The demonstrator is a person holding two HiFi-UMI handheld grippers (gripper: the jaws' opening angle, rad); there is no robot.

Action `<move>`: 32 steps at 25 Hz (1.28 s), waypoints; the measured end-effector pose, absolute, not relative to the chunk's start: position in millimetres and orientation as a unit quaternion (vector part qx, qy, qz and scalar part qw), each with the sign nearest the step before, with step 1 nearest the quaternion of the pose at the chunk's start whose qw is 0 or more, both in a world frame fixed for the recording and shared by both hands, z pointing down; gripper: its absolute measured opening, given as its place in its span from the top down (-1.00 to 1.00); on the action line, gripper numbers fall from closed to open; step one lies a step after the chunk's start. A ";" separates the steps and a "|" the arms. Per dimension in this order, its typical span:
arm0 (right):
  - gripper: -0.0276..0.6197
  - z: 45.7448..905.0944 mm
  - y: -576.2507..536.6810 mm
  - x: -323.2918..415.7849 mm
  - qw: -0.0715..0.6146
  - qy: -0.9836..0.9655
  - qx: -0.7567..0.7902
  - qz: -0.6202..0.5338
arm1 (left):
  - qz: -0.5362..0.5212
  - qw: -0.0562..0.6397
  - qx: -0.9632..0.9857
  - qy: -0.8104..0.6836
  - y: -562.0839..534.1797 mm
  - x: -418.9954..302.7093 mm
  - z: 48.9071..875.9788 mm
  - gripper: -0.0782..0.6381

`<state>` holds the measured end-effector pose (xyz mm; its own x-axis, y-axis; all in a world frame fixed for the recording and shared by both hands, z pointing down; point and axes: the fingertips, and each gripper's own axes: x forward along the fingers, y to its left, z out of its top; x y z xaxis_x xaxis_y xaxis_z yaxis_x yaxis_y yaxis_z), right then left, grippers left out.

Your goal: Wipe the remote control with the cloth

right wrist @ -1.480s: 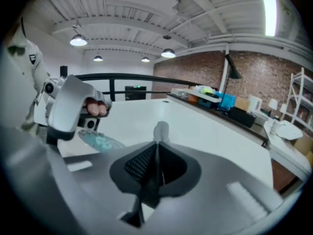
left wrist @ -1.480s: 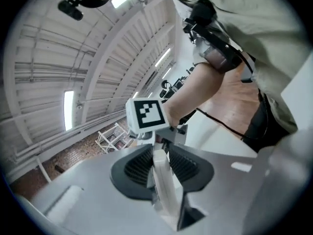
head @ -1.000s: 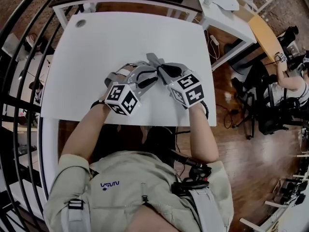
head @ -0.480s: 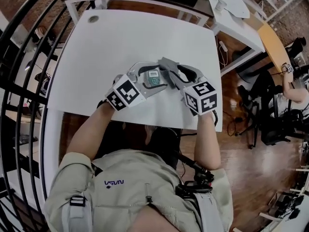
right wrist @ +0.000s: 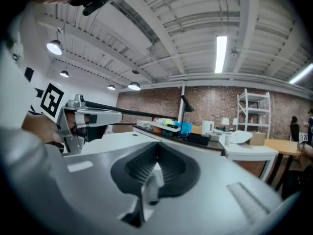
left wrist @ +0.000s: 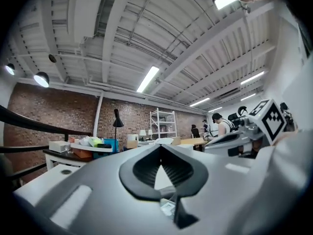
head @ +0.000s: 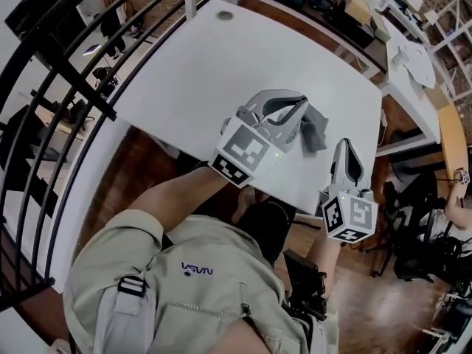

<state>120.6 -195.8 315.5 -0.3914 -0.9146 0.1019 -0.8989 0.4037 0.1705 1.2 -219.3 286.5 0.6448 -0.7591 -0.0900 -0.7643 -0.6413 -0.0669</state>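
Note:
In the head view my left gripper (head: 299, 108) hovers over the white table (head: 184, 65), its jaws shut after just closing, with nothing between them. The grey cloth (head: 315, 133) lies crumpled right beside its tips; I cannot tell whether it touches them. Seen from above, the remote control is hidden under this gripper. The left gripper view (left wrist: 159, 150) shows a small corner of the remote control (left wrist: 168, 208) below the jaws. My right gripper (head: 345, 146) is near the table's front right edge, its jaws also just closed and shut. In the right gripper view (right wrist: 156, 147) a pale blurred strip sits at the seam.
A black railing (head: 66, 72) curves along the left. Further desks with boxes and a lamp (head: 346, 6) stand beyond the table. A person (head: 461, 198) sits far right. Wooden floor (head: 402, 286) lies below the table's right edge.
Both grippers have risen off the table and the head view has swung. The right gripper drew back toward the front right edge. The remote, visible by the left jaws before, is now covered.

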 end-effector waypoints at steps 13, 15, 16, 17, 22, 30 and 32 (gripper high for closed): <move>0.90 301.1 -82.4 106.3 0.033 -0.819 0.570 -0.054 | -0.005 0.077 -0.890 0.449 -113.2 -15.6 300.3 0.77; 0.90 304.7 -70.3 104.6 0.033 -0.817 0.573 -0.053 | -0.006 0.067 -0.890 0.451 -97.6 -19.5 305.0 0.77; 0.90 307.4 -66.3 105.4 0.033 -0.816 0.575 -0.050 | -0.006 0.063 -0.890 0.452 -90.4 -21.3 306.9 0.77; 0.90 310.2 -63.5 107.2 0.032 -0.815 0.577 -0.045 | -0.008 0.062 -0.890 0.452 -83.7 -22.3 308.8 0.77; 0.90 314.0 -53.0 123.0 0.021 -0.801 0.597 -0.040 | -0.014 0.074 -0.886 0.457 -68.4 -19.8 312.6 0.77; 0.91 317.3 -47.0 124.9 0.013 -0.804 0.594 -0.028 | -0.021 0.050 -0.878 0.476 -74.0 -21.7 338.7 0.77; 0.91 319.3 -46.1 121.3 0.018 -0.807 0.590 -0.029 | -0.021 0.044 -0.880 0.473 -71.9 -19.2 348.5 0.77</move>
<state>121.3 -46.1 319.3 -0.3029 -0.9530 -0.0053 -0.9509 0.3018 0.0689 -19.2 -71.9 348.5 0.5511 -0.8345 -0.0045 -0.8307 -0.5480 -0.0982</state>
